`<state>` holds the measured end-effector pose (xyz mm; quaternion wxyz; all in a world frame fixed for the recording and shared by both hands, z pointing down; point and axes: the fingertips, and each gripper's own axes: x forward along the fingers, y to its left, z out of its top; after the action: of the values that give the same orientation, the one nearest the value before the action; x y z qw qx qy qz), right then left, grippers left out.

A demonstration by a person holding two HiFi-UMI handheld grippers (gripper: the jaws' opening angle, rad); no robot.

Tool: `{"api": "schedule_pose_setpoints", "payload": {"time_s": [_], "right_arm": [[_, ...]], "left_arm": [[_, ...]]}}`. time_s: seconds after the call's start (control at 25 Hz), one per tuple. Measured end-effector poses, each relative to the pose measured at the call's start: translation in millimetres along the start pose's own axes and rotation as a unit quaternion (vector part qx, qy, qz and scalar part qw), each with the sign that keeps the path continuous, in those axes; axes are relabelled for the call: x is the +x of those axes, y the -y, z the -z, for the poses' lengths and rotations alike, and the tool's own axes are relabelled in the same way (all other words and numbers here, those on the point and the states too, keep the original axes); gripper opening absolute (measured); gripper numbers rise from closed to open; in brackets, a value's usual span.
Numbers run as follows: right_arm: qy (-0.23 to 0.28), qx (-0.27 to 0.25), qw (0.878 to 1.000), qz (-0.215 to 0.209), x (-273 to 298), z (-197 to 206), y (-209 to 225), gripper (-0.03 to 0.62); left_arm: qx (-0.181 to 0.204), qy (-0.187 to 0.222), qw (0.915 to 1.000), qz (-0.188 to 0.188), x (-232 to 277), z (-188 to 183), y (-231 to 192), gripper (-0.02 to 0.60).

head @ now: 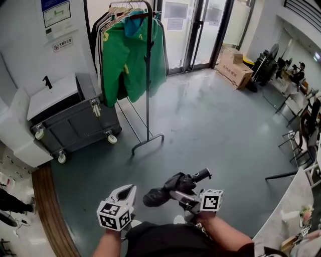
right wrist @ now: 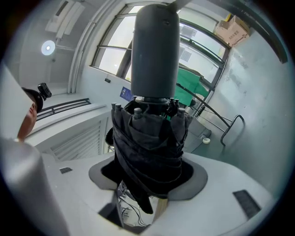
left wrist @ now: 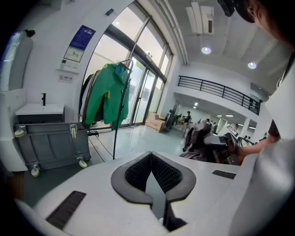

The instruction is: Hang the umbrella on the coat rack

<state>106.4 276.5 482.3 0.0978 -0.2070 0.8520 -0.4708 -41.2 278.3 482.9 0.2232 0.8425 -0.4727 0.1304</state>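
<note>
A grey cart [head: 75, 125] hugs the left wall, with the coat rack [head: 148, 75] just beside it and bare floor [head: 220, 130] spreading rightward. Below, the left hand-held gripper [head: 129, 190] is clenched and empty. The right hand-held gripper [head: 186, 197] grasps the folded umbrella [head: 165, 192], well apart from the rack.

Entrance lobby of an office or commercial building, semi-industrial in look. Tall glass doors [head: 198, 30] in metal frames opened to daylight, over a bare polished grey floor [head: 210, 125]. Printed notices [head: 56, 12] were stuck on the white wall. A metal coat rack [head: 148, 85] carried a green jacket [head: 130, 55] and other coats. A grey wheeled cart [head: 75, 125] was parked by the wall and cardboard boxes [head: 234, 68] were stacked beside the doors. Chairs [head: 301, 135] and equipment lined the right side. The left gripper view showed a high ceiling with recessed lights [left wrist: 206, 50], an upper gallery with a dark railing [left wrist: 216, 90], and people further in.
</note>
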Motion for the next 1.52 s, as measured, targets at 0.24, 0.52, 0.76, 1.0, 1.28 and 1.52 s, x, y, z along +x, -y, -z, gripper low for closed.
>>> {"api": "schedule_pose_setpoints", "payload": {"time_s": [0.24,0.52,0.76,1.0,1.28,1.52], "right_arm": [[0.034,0.032,0.999,-0.007,17,-9,-1,0.256],[0.047,0.008,0.998,0.039,40,2,-4,0.256],[0.066,0.031,0.995,0.061,44,24,-3,0.256],[0.059,0.044,0.995,0.073,56,24,8,0.256],[0.041,0.037,0.998,0.029,101,-27,24,0.256],[0.01,0.022,0.999,0.026,126,-71,53,0.256]], "left_arm": [[-0.001,-0.015,0.9999,0.007,-11,8,-23,0.015],[0.01,-0.032,0.9988,0.036,-24,17,-55,0.015],[0.021,-0.043,0.997,0.06,-28,24,-71,0.015],[0.003,-0.041,0.997,0.066,-17,21,-85,0.015],[-0.008,-0.028,0.9989,0.036,14,-9,-109,0.015],[-0.015,-0.025,0.9996,0.006,47,-39,-125,0.015]]}}
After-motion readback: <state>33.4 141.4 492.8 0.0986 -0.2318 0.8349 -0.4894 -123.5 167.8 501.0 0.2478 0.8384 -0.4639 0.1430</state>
